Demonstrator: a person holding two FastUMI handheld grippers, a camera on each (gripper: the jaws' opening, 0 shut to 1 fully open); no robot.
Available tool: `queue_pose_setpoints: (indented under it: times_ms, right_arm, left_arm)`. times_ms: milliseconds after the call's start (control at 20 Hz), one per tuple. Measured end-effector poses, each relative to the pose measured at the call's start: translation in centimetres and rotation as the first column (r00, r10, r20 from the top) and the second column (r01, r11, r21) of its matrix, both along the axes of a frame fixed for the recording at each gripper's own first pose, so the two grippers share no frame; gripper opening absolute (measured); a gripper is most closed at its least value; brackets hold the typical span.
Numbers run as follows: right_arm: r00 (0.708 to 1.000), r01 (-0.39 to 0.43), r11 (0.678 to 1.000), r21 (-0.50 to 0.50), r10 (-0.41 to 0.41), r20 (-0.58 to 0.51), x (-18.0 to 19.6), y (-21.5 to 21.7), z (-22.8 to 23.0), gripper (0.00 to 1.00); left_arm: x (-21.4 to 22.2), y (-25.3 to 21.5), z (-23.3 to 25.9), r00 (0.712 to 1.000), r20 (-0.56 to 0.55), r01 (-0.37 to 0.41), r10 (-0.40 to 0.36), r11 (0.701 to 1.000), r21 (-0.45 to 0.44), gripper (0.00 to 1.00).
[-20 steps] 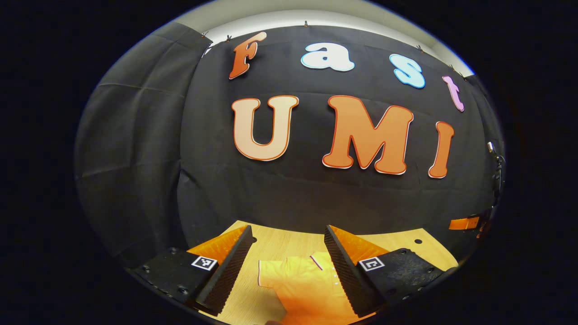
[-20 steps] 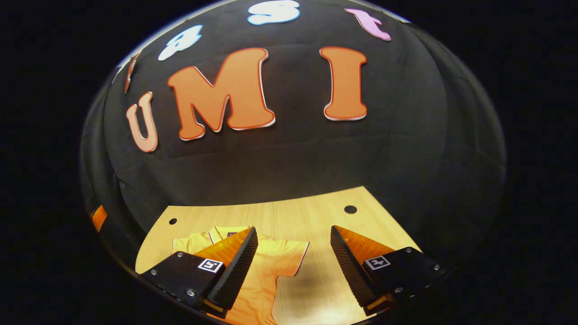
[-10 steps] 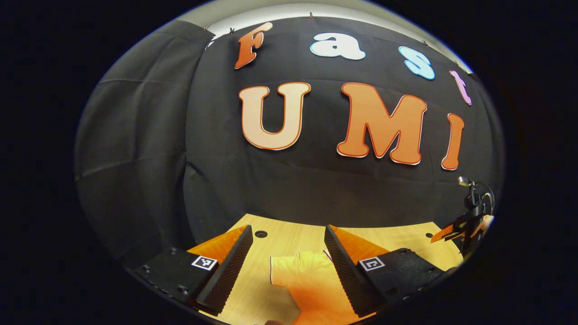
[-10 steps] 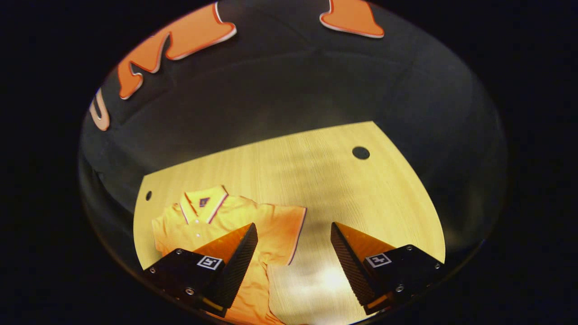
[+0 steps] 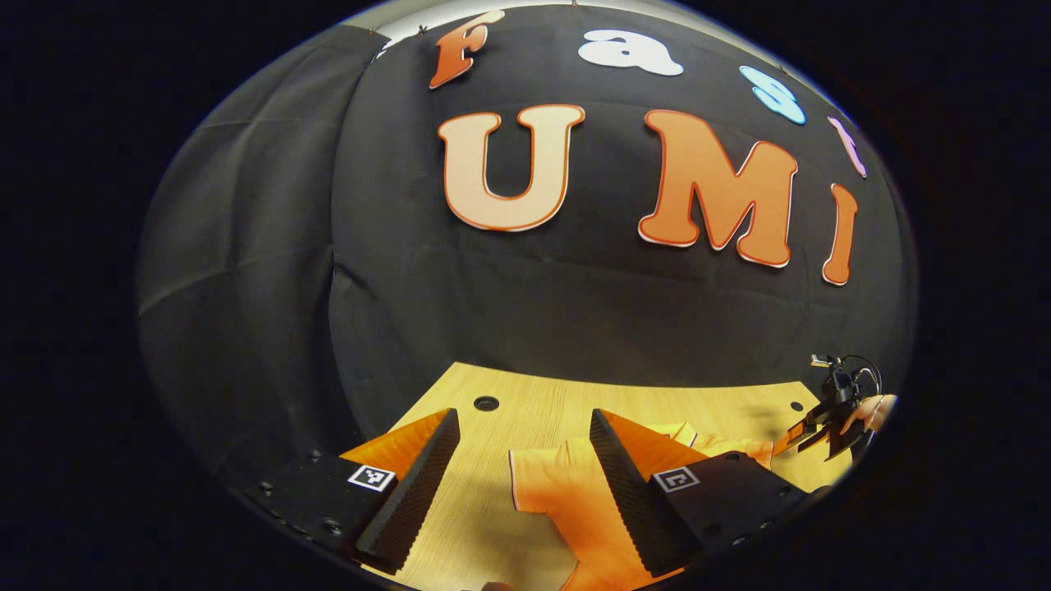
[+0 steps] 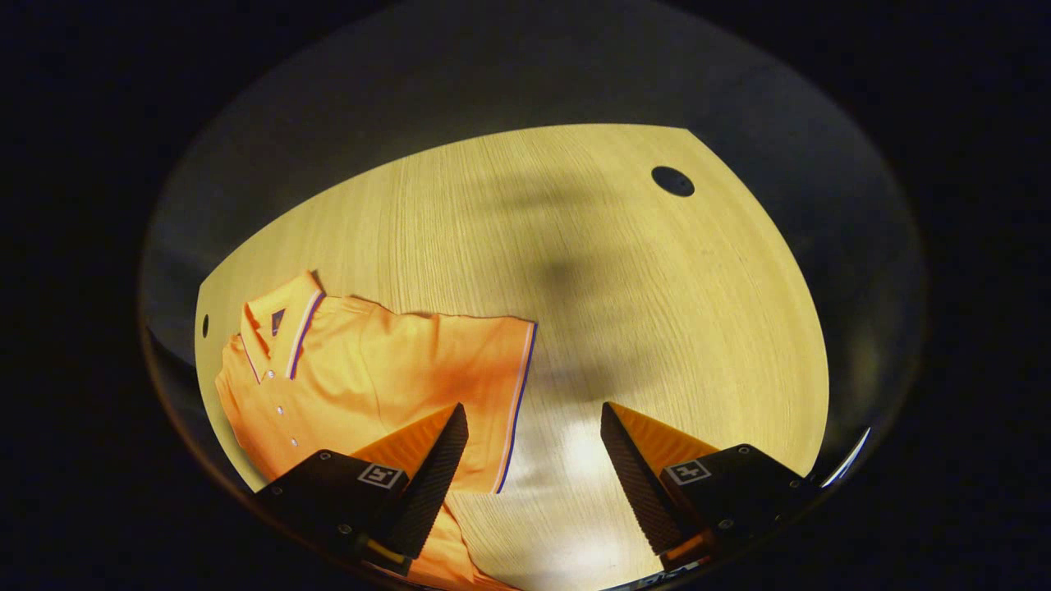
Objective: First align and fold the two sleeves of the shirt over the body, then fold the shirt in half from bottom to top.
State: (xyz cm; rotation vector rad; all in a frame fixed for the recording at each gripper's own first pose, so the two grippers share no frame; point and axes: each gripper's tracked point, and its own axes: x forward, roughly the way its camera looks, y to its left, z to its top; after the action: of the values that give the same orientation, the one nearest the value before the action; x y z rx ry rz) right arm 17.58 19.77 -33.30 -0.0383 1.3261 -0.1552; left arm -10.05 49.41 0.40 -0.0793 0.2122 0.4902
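An orange polo shirt [image 6: 361,377] lies flat on the wooden table [image 6: 624,312], collar at the upper left in the right gripper view. Its short sleeve [image 6: 484,386] spreads sideways, ending in a striped hem. My right gripper [image 6: 534,460] hovers open above that hem and the bare wood beside it. In the left gripper view the shirt's other sleeve [image 5: 554,497] lies between the fingers of my open left gripper [image 5: 521,476], which holds nothing. The other gripper [image 5: 829,410], held by a hand, shows at the far right of that view.
The table [image 5: 525,402] has round cable holes, one hole [image 6: 672,180] at the far right corner and another hole [image 5: 486,403] near the back edge. Black cloth walls the booth behind and beside the table.
The right gripper has tilted down and moved closer to the table, so the shirt and its sleeve show larger. The left gripper has tipped down slightly, bringing more of the shirt into view.
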Motion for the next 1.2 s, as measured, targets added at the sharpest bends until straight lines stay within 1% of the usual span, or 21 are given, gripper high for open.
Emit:
queue_pose_setpoints:
  times_ms: [100,300,400,500,600,650,700,750,800,850,900,950,1000,1100,1200]
  right_arm:
    - [1.000,0.006,1.000,0.018,-0.006,-0.024,-0.1,0.5,-1.0,1.00]
    - [0.998,0.009,1.000,-0.021,-0.010,-0.070,-0.6,0.2,-2.8,0.98]
    - [0.998,0.022,1.000,-0.020,-0.023,-0.065,-0.3,0.2,-2.6,0.94]
    - [0.996,0.054,0.998,-0.020,-0.055,-0.070,-0.2,0.1,-2.6,0.91]
    - [0.995,0.069,0.997,-0.017,-0.070,-0.073,-0.1,-0.2,-2.3,0.84]
    - [0.994,0.082,0.997,-0.012,-0.082,-0.068,0.0,-0.2,-2.4,0.64]
    - [0.995,0.081,0.997,-0.003,-0.081,-0.058,0.0,0.1,-2.4,0.54]
    - [0.996,0.084,0.996,0.019,-0.083,-0.044,0.2,0.6,-2.5,0.40]
    - [0.995,0.099,0.994,0.043,-0.098,-0.028,0.5,1.3,-2.6,0.30]
    - [0.995,0.095,0.994,0.057,-0.094,-0.016,0.6,1.6,-2.7,0.10]
    - [0.997,0.078,0.994,0.071,-0.079,0.000,0.4,1.6,-2.5,0.13]
    - [0.996,0.085,0.993,0.080,-0.086,0.014,0.8,1.6,-2.1,0.09]
    - [0.997,0.078,0.993,0.087,-0.080,0.024,0.6,2.1,-1.5,0.01]
    - [0.995,0.064,0.994,0.086,-0.070,0.065,1.0,2.9,-0.7,0.01]
    - [0.995,0.029,0.996,0.084,-0.037,0.094,1.0,4.1,1.0,0.01]
  left_arm:
    - [-0.1,0.6,-0.2,1.000,-0.003,-0.007,0.007,1.000,-0.007,0.98]
    - [-0.3,1.5,-1.1,0.999,-0.025,-0.021,0.020,1.000,-0.015,0.98]
    - [-0.2,1.6,-1.3,0.999,-0.030,-0.021,0.020,1.000,-0.021,0.98]
    - [-0.2,1.8,-1.6,0.999,-0.036,-0.024,0.023,1.000,-0.020,0.98]
    - [-0.2,1.9,-1.8,0.999,-0.039,-0.026,0.024,0.999,-0.028,0.98]
    - [-0.1,2.0,-1.9,0.999,-0.042,-0.025,0.024,0.999,-0.033,0.98]
    - [-0.2,2.0,-2.0,0.999,-0.044,-0.024,0.022,0.999,-0.036,0.98]
    - [-0.3,2.1,-1.9,0.999,-0.046,-0.023,0.022,0.999,-0.036,0.98]
    - [-0.4,2.2,-1.9,0.999,-0.047,-0.023,0.022,0.999,-0.034,0.98]
    - [-0.5,2.3,-1.8,0.999,-0.047,-0.025,0.023,0.999,-0.032,0.98]
    - [-0.7,2.6,-1.8,0.999,-0.046,-0.026,0.025,0.999,-0.030,0.98]
    - [-0.9,2.7,-1.6,0.999,-0.046,-0.028,0.027,0.999,-0.027,0.98]
    - [-1.2,3.1,-1.3,0.999,-0.046,-0.031,0.030,0.999,-0.023,0.98]
    - [-1.6,3.7,-1.3,0.999,-0.039,-0.032,0.031,0.999,-0.021,0.98]
    - [-2.2,4.1,-1.1,0.999,-0.032,-0.030,0.029,0.999,-0.029,0.98]
